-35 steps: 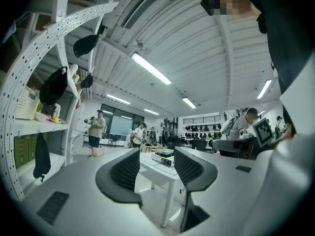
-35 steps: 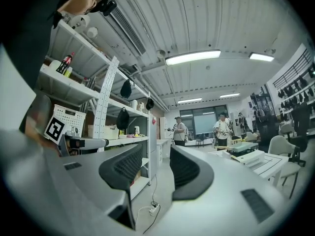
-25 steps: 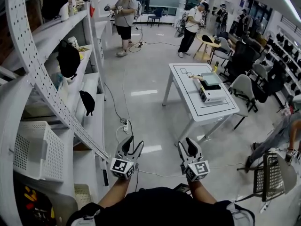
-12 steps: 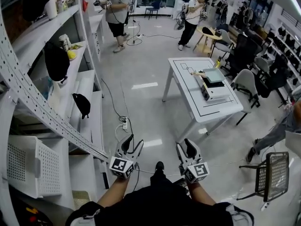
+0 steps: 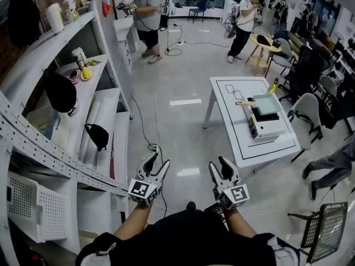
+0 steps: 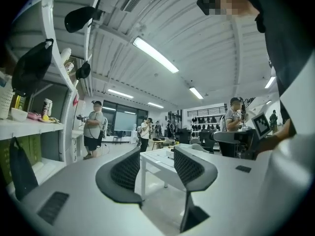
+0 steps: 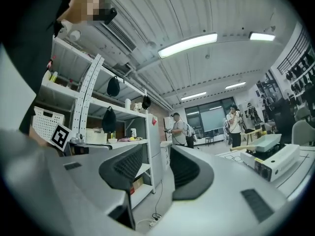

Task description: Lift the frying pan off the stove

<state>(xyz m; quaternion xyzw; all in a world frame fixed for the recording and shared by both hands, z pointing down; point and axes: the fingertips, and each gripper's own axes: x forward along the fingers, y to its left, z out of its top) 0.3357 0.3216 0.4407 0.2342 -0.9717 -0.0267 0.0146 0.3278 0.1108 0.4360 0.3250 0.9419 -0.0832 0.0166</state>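
Frying pan (image 5: 267,103): square, pale, wooden handle pointing toward frame left. It sits on top of the white stove (image 5: 266,125), right of centre in the head view. The stove stands on a white table (image 5: 232,132) marked with black outlines. In the right gripper view the pan (image 7: 268,141) and stove (image 7: 275,162) show at the right edge, pan on top.

Both grippers are low in the head view, well apart from the table, over open glossy floor.
- Left gripper (image 5: 155,167): jaws apart, nothing between them. Its own view (image 6: 157,166) shows the pads spread, with only the distant table (image 6: 156,157) seen through the gap.
- Right gripper (image 5: 220,169): jaws apart and empty. Its own view (image 7: 156,168) looks past the pads at the shelving rack (image 7: 118,144).

Surroundings, head view:
- A white shelving rack (image 5: 83,98) runs down the left side, with black bags (image 5: 60,92) hanging from it and a perforated white basket (image 5: 30,204) at lower left.
- A power strip (image 5: 151,147) and its cable lie on the floor just above the left gripper.
- Two people stand at the top of frame, one (image 5: 147,10) by the rack, another (image 5: 244,16) further right.
- Grey chair (image 5: 310,108) just right of the table.
- A seated person's legs (image 5: 328,165) at the right edge.
- Wire mesh chair (image 5: 324,226) at lower right.
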